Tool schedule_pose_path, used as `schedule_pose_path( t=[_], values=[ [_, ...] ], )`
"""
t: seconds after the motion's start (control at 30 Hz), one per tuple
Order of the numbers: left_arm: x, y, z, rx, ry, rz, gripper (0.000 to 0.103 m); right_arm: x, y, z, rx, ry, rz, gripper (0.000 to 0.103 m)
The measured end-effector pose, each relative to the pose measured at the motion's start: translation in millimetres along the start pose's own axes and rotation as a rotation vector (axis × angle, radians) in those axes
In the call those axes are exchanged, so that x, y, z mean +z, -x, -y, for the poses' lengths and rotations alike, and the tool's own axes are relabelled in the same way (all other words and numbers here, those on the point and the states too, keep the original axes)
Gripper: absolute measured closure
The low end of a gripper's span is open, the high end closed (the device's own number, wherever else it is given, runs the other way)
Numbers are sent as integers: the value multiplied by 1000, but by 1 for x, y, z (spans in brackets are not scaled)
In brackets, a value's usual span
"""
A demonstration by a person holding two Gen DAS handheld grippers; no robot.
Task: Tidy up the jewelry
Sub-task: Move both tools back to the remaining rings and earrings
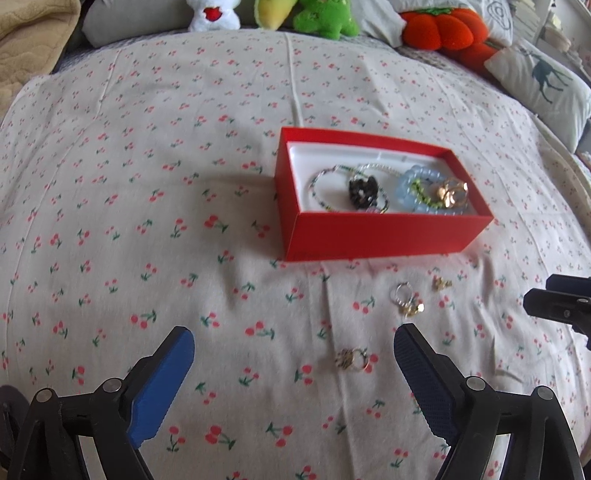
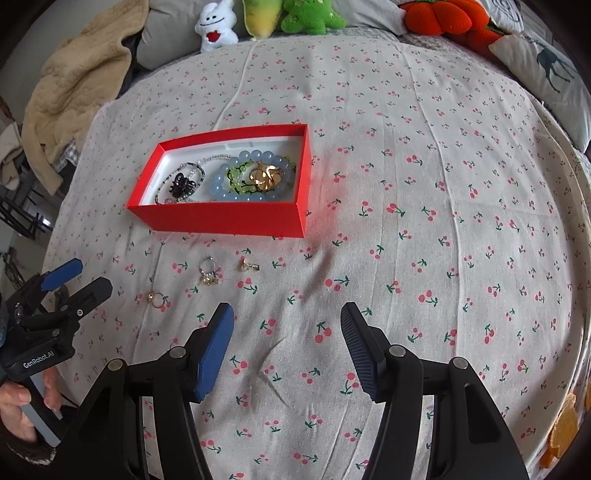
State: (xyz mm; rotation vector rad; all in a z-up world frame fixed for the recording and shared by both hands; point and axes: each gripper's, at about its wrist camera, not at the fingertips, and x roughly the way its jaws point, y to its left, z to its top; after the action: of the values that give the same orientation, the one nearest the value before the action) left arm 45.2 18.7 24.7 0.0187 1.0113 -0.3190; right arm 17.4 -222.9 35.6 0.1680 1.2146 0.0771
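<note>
Red box (image 1: 369, 236), open, on the cherry-print bedsheet (image 1: 147, 184). Inside, on a white lining: a blue bead bracelet (image 1: 406, 184) at the right end, with a gold piece (image 1: 452, 194) and a green bead string (image 1: 421, 190) on it; a dark beaded piece (image 1: 364, 192) near the middle; a thin bead necklace (image 1: 325, 177) looped around the dark piece, toward the left end.

In front of the box, loose on the sheet: a small gold earring (image 1: 441, 283) nearest to the box, a silver ring with gold charms (image 1: 406, 301) just beside it, a gold ring (image 1: 352, 359) farther from the box, apart from the other two.

Left claw (image 1: 293, 347) low over the sheet in front of the box, jaws spread wide, nothing held; gold ring between the two blue pads but not touched. Right claw (image 2: 288, 325) also in front of the box, off its right corner, jaws partly open, empty, only bare sheet between them. A hand (image 2: 22, 410) on the left claw's handle in the right wrist view.

Behind the box, at the far edge of the bed: a white plush toy (image 2: 216, 27), a green plush toy (image 2: 308, 16), an orange pumpkin cushion (image 2: 439, 16), a deer-print pillow (image 2: 550, 70). Beige blanket (image 2: 74, 85) far left of the box. Nothing between the claws and the loose pieces.
</note>
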Motion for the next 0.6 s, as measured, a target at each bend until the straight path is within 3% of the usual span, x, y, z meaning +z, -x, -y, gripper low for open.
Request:
schedule_pose_path(
  t=[0.23,0.6],
  values=[
    [-19,-8,-2,21,-15,-27,12,-11,-9,0,-27,5,-17,40],
    [-38,-22,19,4,-127,-41,12,-25,-27,-2,-65,45,-62,40]
  ],
)
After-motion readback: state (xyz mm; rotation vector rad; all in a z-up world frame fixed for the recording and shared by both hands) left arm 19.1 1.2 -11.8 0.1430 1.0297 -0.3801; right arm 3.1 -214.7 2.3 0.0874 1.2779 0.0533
